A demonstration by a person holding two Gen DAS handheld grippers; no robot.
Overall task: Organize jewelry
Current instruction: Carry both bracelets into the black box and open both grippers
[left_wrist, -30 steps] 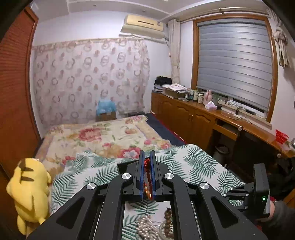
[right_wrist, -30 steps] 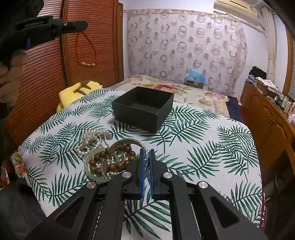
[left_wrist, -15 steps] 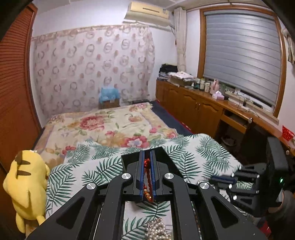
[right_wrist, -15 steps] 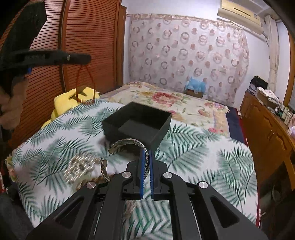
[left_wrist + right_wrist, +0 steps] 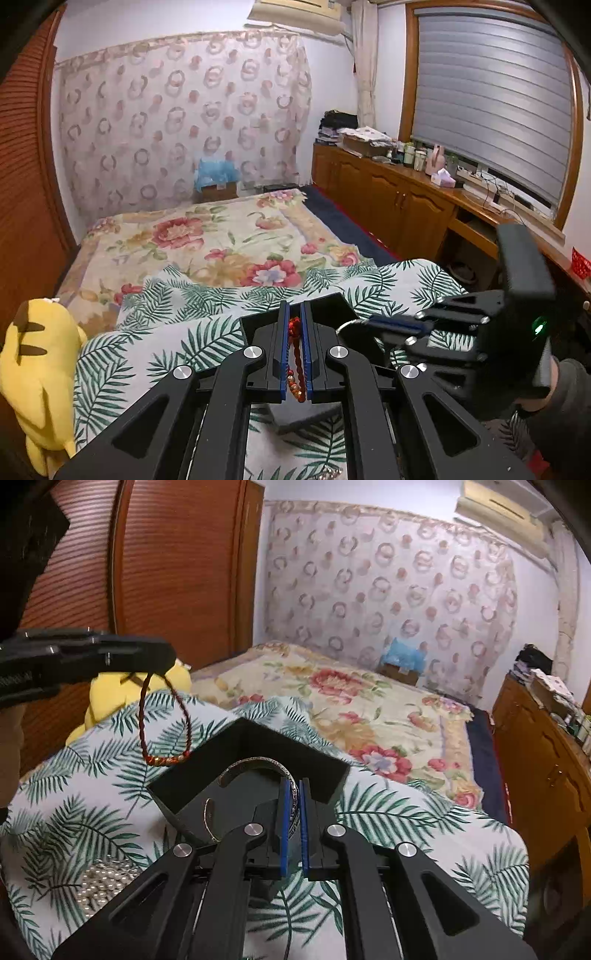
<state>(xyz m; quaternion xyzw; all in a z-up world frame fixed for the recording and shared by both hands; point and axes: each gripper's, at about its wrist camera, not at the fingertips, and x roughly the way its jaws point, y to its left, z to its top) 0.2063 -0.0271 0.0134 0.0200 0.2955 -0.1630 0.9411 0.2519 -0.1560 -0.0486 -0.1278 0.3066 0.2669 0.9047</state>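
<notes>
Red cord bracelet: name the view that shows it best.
The right wrist view: the red cord bracelet hangs as a full loop from the left gripper, beside the black box. The left wrist view shows only a strand between its own fingers.

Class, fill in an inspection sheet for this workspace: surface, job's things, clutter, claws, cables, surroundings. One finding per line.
Surface: leaf-print cloth over a bed.
Job's things: black box, open; red cord bracelet hanging beside its left corner; silver bangle over the box; pearls on the cloth.
Clutter: yellow plush at the bed edge.
Claws: left claw shut on the bracelet; right claw shut on the bangle.
Cables: wires on the window counter.
Surroundings: floral quilt, wooden cabinets, blind.
</notes>
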